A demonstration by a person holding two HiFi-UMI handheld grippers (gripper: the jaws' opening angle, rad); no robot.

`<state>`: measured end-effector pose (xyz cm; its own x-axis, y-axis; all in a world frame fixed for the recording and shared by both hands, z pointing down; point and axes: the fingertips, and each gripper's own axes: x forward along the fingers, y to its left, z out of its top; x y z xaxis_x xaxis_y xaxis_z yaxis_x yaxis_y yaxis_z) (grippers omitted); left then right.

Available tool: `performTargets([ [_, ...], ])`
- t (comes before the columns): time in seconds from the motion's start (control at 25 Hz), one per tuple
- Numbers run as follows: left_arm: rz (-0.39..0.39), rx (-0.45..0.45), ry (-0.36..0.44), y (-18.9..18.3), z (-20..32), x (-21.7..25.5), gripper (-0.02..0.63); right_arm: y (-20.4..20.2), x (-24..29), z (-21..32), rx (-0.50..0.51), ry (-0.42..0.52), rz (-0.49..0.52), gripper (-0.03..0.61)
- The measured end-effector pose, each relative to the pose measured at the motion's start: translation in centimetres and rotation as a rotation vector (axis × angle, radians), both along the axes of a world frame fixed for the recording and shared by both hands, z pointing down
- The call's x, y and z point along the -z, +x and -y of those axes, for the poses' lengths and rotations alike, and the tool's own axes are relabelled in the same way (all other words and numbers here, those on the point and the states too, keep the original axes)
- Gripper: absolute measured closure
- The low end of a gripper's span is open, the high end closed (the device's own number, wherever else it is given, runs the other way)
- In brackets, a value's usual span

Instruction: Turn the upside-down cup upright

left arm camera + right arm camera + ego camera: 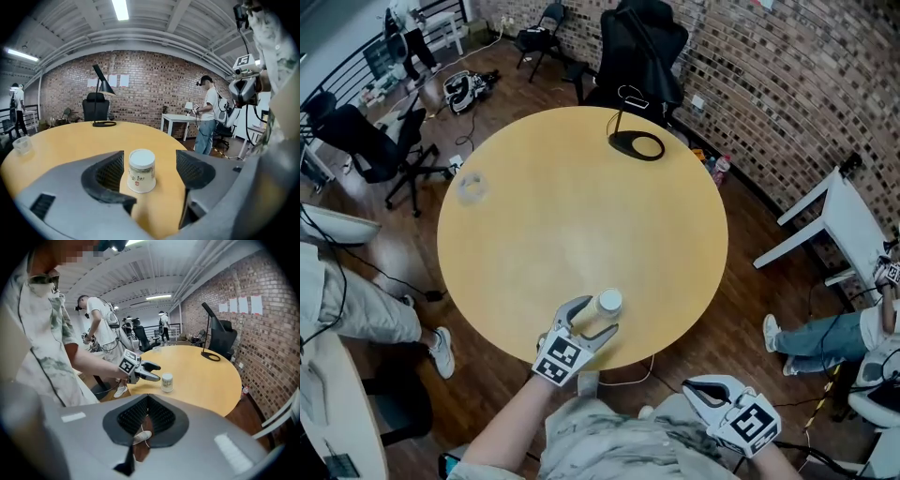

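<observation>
- Now, the cup stands base-up, table edge close by it; left gripper gapes either side, not touching.
- Best to clamp the cup low, lift, then roll.
- Right gripper is pinched empty, well off the cup.

— What's on the round wooden table?
— A black desk lamp with a ring-shaped base stands at the far edge. A clear plastic cup sits near the left edge, well apart from the lamp.
— And around the table?
— A black high-backed chair is just behind the lamp. There's a brick wall, a white side table to the right and a black office chair on the left.
</observation>
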<state>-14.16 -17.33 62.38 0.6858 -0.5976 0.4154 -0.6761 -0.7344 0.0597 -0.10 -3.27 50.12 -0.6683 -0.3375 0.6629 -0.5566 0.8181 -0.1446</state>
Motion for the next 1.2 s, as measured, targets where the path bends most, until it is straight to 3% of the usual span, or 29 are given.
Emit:
performTargets([
  [0.2,0.043,0.047,0.041,0.6,-9.2,4.0,0.290,1.6,1.2,-4.0,0.104,0.075,0.066,0.575],
  [0.4,0.041,0.222,-0.020,2.7,-21.2,8.0,0.310,4.8,1.8,-10.6,0.202,0.108,0.165,0.575],
  [0.52,-0.036,0.300,-0.082,6.5,-29.6,11.3,0.370,7.8,2.3,-16.0,0.254,0.078,0.195,0.575],
  [0.68,-0.157,0.367,-0.138,9.7,-38.1,15.0,0.371,9.0,2.4,-21.4,0.337,0.040,0.246,0.574],
  [0.88,-0.129,0.379,-0.105,11.2,-45.5,17.8,0.357,9.3,3.2,-27.1,0.361,0.046,0.290,0.547],
  [1.04,-0.165,0.316,-0.095,12.5,-49.5,19.7,0.353,10.2,4.7,-31.6,0.301,0.065,0.302,0.516],
  [1.2,-0.100,0.244,-0.058,14.3,-54.0,20.5,0.344,11.9,5.5,-36.2,0.221,0.085,0.319,0.483],
])
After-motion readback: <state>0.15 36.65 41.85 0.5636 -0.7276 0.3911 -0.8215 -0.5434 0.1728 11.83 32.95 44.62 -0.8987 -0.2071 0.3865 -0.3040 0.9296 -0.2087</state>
